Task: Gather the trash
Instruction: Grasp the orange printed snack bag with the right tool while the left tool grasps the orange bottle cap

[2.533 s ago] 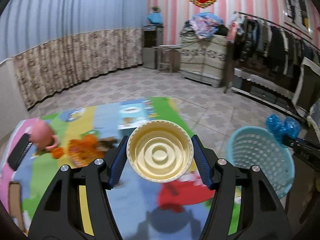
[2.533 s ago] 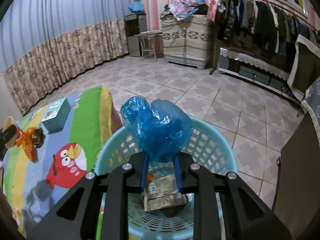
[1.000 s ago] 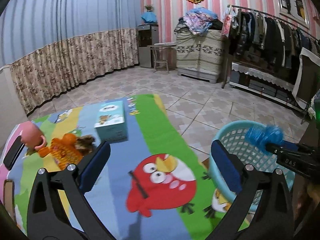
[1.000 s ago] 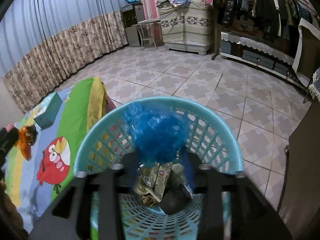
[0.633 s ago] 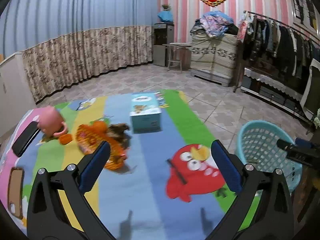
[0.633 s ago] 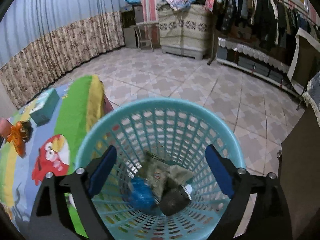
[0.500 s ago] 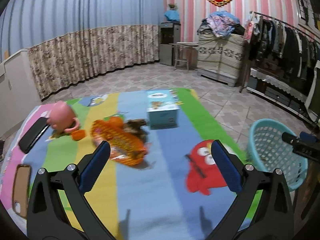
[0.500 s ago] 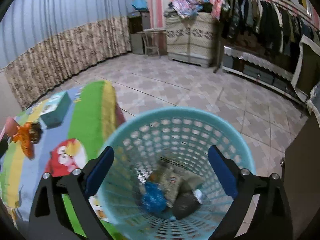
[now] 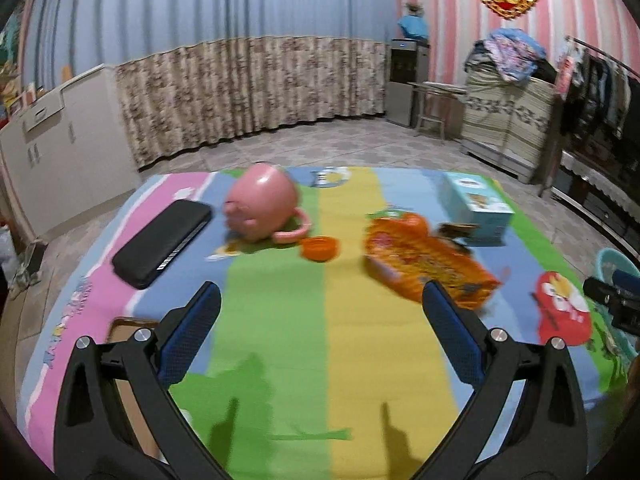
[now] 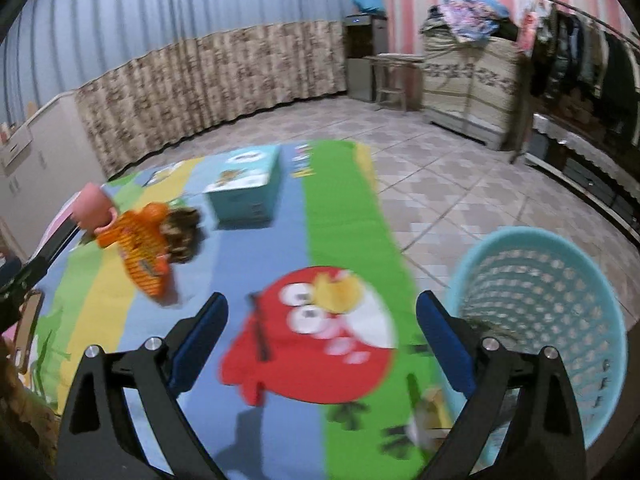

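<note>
The left gripper (image 9: 320,312) is wide open and holds nothing. It hangs over the striped mat (image 9: 276,320), above the green and yellow stripes. The right gripper (image 10: 322,322) is wide open too, with nothing in it. It hangs over the red bird picture (image 10: 316,332) on the mat.

An orange wrapper (image 9: 424,260) lies flat on the mat, ahead of the left gripper and a bit to its right. A brown scrap (image 10: 182,232) sits right next to the wrapper. A small orange cap (image 9: 320,248) lies between the wrapper and a pink cup (image 9: 260,206). The cup lies tipped on its side. A black case (image 9: 164,242) lies to the left of the cup. A blue box (image 9: 476,204) stands behind the wrapper.

The blue basket (image 10: 576,280) stands on the floor at the mat's edge, just to the right of the right gripper. What is in it is hard to see.
</note>
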`<state>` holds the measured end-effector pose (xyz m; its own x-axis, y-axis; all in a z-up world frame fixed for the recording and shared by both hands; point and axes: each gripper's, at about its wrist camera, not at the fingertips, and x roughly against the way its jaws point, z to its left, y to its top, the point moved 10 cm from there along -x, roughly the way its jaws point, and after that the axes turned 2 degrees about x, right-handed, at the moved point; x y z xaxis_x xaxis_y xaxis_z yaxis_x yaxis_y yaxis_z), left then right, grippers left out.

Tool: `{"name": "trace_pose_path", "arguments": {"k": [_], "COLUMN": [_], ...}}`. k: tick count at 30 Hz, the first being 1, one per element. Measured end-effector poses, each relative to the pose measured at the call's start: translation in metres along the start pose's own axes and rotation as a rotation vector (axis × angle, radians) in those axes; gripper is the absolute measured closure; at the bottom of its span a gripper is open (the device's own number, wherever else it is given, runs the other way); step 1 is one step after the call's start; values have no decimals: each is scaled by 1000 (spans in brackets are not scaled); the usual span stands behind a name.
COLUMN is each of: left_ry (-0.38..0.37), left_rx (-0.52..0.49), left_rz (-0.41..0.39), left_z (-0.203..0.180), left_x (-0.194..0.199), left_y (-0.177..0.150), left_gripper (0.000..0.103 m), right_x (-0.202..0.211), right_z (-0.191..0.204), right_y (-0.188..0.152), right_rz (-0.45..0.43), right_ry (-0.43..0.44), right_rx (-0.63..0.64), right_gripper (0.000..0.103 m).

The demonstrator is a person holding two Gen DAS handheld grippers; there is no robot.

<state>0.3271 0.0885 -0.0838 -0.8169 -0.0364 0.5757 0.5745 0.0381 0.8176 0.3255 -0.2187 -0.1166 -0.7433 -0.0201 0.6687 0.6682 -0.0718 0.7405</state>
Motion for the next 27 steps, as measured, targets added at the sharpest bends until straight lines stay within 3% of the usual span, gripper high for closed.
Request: {"name": "trace_pose_path", "arguments": {"k": [11,14,16,19,21,27], "left_ry": [36,23,9,-5,-14,-27], "left_rx": [40,54,50,32,25,-21], "left_rz": [25,47,49,57,51,106], "left_z": [56,59,55,43,35,2], "left_x": [-18,-27,-31,-41,-49,-86], "left_y": [8,12,18,27,30,22], "left_gripper": [6,6,6,6,6,6], "right_x": [-47,-65,-71,-65,-56,-23], "right_z": [87,104,111,114,113,76], "right_y": [8,-2,-7,-3,2,8], "right_rz": [67,131,140,99,66,21], "right_ry": [110,140,166,178,181,130], "right_rx": [101,145,150,169,177,164], "right_gripper": [13,42,68,90,96,96]}}
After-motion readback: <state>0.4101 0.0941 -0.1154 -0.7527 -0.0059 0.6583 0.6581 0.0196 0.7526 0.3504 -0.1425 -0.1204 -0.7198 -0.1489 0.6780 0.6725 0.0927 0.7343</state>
